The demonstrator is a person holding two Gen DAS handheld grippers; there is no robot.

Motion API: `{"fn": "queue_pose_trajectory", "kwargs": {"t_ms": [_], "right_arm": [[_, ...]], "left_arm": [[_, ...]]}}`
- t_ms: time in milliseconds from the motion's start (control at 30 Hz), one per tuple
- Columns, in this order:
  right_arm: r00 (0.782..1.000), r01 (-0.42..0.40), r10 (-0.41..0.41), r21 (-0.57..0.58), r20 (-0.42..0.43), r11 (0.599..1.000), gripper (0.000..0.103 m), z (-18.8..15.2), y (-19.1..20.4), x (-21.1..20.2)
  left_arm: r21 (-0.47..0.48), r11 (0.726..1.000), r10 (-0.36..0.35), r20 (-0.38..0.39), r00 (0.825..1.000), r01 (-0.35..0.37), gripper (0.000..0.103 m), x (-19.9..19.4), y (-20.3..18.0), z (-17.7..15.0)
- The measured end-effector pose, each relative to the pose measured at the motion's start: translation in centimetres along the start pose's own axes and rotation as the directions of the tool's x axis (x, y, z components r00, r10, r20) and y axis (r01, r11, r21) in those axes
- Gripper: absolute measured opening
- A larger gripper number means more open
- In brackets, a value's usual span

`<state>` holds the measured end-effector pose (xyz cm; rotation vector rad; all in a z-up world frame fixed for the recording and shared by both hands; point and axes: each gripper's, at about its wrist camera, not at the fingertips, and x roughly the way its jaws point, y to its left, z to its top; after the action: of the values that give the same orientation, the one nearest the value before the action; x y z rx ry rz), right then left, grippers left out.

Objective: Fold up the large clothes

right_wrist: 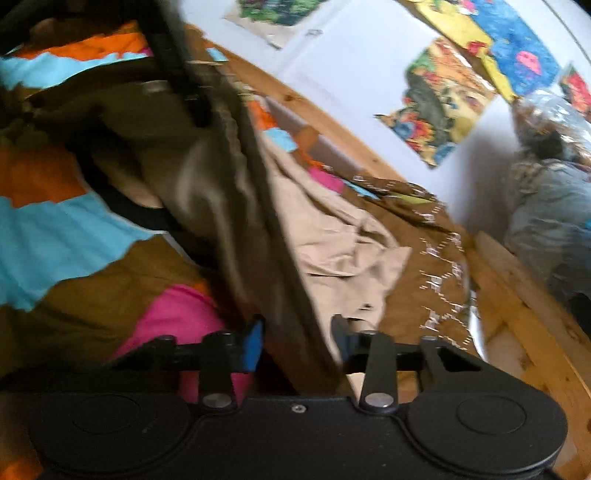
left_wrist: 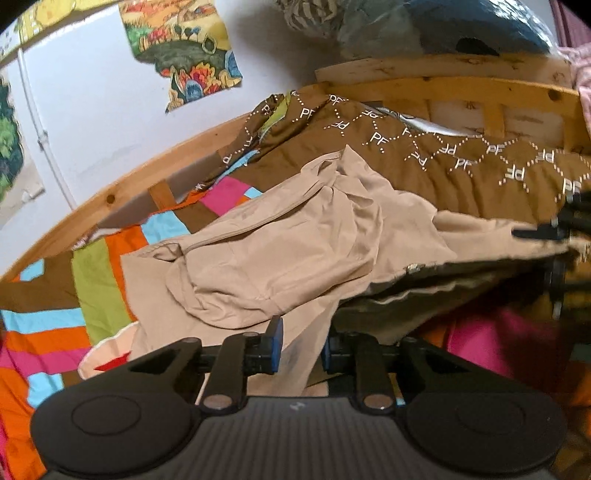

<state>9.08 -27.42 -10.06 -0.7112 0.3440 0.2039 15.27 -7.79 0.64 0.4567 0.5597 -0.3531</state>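
Note:
A large beige garment (left_wrist: 280, 251) lies rumpled across the bed's colourful patchwork cover (left_wrist: 48, 321). My left gripper (left_wrist: 301, 350) is shut on a hanging edge of the beige garment and lifts it off the cover. My right gripper (right_wrist: 297, 345) is shut on another stretch of the same garment (right_wrist: 332, 236), which runs taut and blurred away from its blue-padded fingers (right_wrist: 253, 345). The right gripper also shows at the right edge of the left wrist view (left_wrist: 546, 232), holding the cloth's raised edge. The left gripper shows blurred at the top left of the right wrist view (right_wrist: 184, 85).
A brown cover with white "PF" lettering (left_wrist: 461, 162) lies at the bed's far end. The wooden bed frame (left_wrist: 443, 85) borders it. Bundles in bags (left_wrist: 424, 26) sit beyond the frame. Posters (left_wrist: 181, 48) hang on the white wall.

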Motion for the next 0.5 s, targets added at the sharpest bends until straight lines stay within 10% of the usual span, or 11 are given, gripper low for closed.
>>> {"fn": "queue_pose_trajectory", "kwargs": {"t_ms": [267,500], "right_arm": [[0.993,0.081,-0.085,0.06,0.082,0.995,0.017,0.3,-1.9,-0.9],[0.986,0.113,-0.123,0.089,0.114,0.99,0.017,0.8,-2.6,-1.2]], "left_arm": [[0.192,0.968,0.165,0.001,0.986,-0.163,0.045,-2.5,-3.7,-7.2],[0.24,0.901,0.393,-0.093,0.915,-0.362,0.045,-1.6,-3.5,-11.8]]}}
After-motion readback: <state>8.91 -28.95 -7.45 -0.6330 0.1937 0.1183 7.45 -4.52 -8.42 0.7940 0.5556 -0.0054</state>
